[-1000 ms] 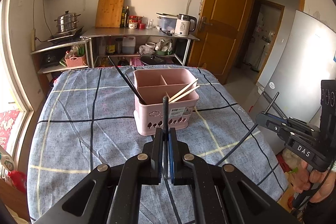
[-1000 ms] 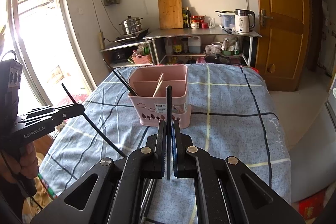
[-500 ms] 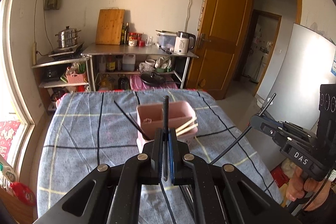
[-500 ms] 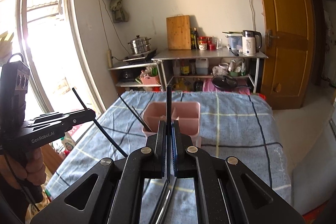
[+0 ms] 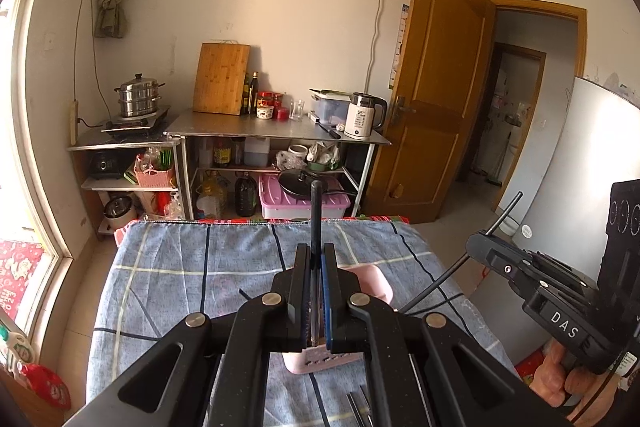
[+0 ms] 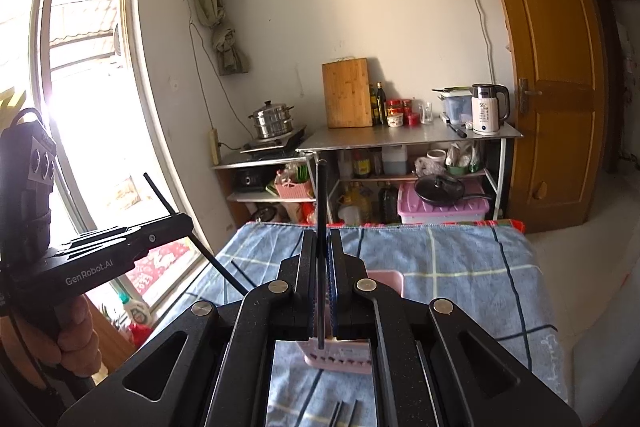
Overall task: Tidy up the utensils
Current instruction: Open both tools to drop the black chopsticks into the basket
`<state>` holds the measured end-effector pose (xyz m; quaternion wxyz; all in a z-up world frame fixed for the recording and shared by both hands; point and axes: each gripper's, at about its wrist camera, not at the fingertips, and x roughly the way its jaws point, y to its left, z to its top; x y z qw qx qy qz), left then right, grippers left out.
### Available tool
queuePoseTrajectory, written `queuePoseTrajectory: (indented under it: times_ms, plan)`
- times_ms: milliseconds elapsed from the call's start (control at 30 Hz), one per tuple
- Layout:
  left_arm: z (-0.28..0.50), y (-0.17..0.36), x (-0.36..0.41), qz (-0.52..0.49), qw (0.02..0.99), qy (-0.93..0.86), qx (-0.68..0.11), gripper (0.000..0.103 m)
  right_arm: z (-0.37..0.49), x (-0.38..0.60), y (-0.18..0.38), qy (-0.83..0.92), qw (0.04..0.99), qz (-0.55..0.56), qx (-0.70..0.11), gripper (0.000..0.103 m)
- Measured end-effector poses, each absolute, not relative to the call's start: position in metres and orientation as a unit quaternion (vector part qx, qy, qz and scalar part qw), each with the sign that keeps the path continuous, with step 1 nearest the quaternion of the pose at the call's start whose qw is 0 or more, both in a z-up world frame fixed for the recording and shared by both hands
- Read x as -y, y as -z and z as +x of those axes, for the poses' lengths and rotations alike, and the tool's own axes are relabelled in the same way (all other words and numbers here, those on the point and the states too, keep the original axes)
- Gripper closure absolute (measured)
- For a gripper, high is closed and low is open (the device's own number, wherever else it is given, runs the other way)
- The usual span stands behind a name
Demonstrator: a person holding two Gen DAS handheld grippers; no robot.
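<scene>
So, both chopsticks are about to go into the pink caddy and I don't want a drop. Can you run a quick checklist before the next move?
1. Left gripper shut on its black chopstick: ok.
2. Right gripper shut on its black chopstick: ok.
3. Pink caddy upright on the blue checked tablecloth: ok, though mostly hidden behind both grippers.
4. Free compartment in the caddy: cannot tell, its top is hidden.
5. Chopstick tips lined up over the caddy: not ok, both point up, away from it.
6. Loose utensils lying on the tablecloth in front of the caddy, left to sort: not ok.
</scene>
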<state>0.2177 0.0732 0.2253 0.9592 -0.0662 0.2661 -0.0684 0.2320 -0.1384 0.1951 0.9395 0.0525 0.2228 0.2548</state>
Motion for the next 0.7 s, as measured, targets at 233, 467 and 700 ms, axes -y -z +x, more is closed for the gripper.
queuePoseTrajectory:
  times_ms: [233, 467, 700]
  plan:
    - [0.248, -0.209, -0.078, -0.076, 0.957, 0.062, -0.273, 0.099, 0.256, 0.133, -0.184, -0.25, 0.94, 0.057, -0.224, 0.098]
    - [0.273, -0.18, -0.083, -0.086, 0.951, 0.066, -0.289, 0.099, 0.274, 0.124, -0.162, -0.246, 0.938, 0.05, -0.237, 0.098]
    - [0.288, -0.146, -0.086, -0.091, 0.942, 0.065, -0.317, 0.099, 0.288, 0.121, -0.137, -0.241, 0.932, 0.046, -0.266, 0.098]
